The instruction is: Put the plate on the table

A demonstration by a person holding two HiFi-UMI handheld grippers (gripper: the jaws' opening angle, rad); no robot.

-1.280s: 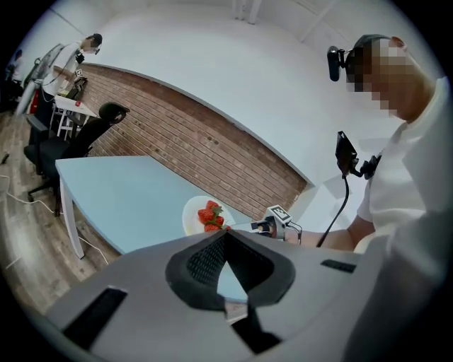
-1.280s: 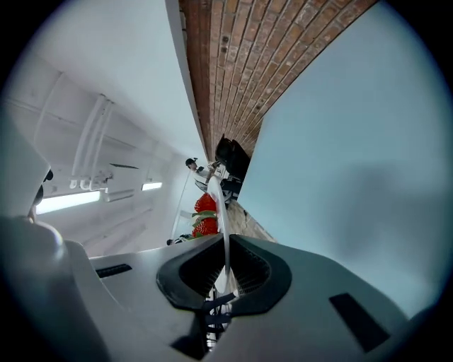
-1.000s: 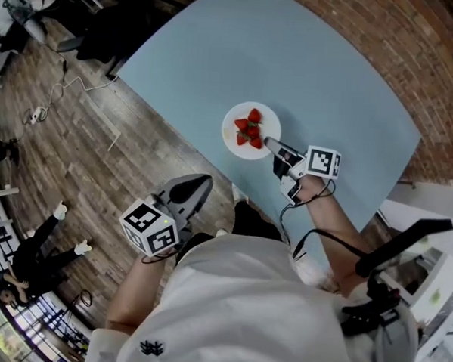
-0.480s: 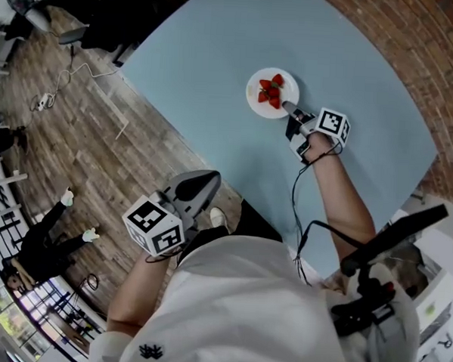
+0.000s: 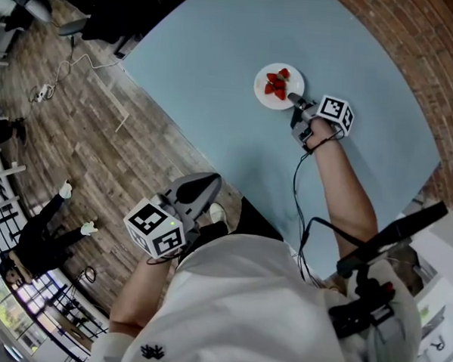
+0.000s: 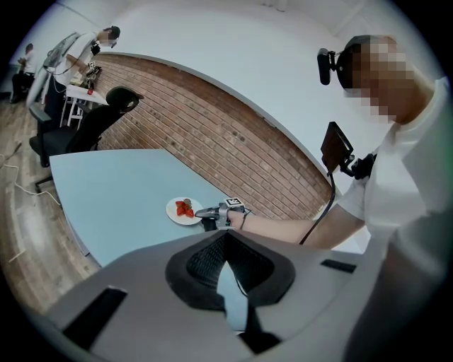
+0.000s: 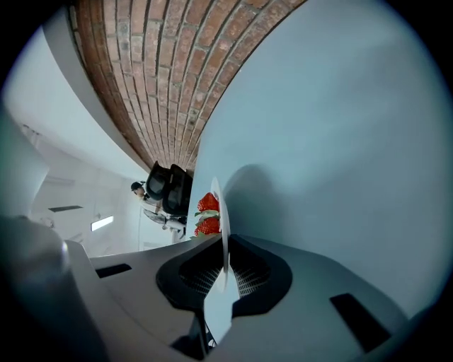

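Observation:
A small white plate (image 5: 279, 96) with strawberries (image 5: 275, 83) on it is out over the light-blue table (image 5: 219, 40). My right gripper (image 5: 293, 97) is shut on its near rim. In the right gripper view the plate (image 7: 221, 212) shows edge-on between the pads, with the strawberries (image 7: 207, 214) on its left. It casts a shadow on the table (image 7: 340, 141); I cannot tell whether it touches. My left gripper (image 5: 205, 181) hangs near my body over the table's edge, shut and holding nothing. From the left gripper view the plate (image 6: 177, 212) and right gripper (image 6: 202, 212) are far off.
A brick wall (image 6: 233, 141) runs along the table's far side. To the left is wooden floor (image 5: 85, 131) with a cable (image 5: 62, 73), and black office chairs (image 6: 99, 120) stand by the table's far corner. People are at a desk (image 6: 78, 67) in the background.
My right gripper has carried the plate away from my body, farther out over the table, with the arm stretching. The left gripper has hardly moved.

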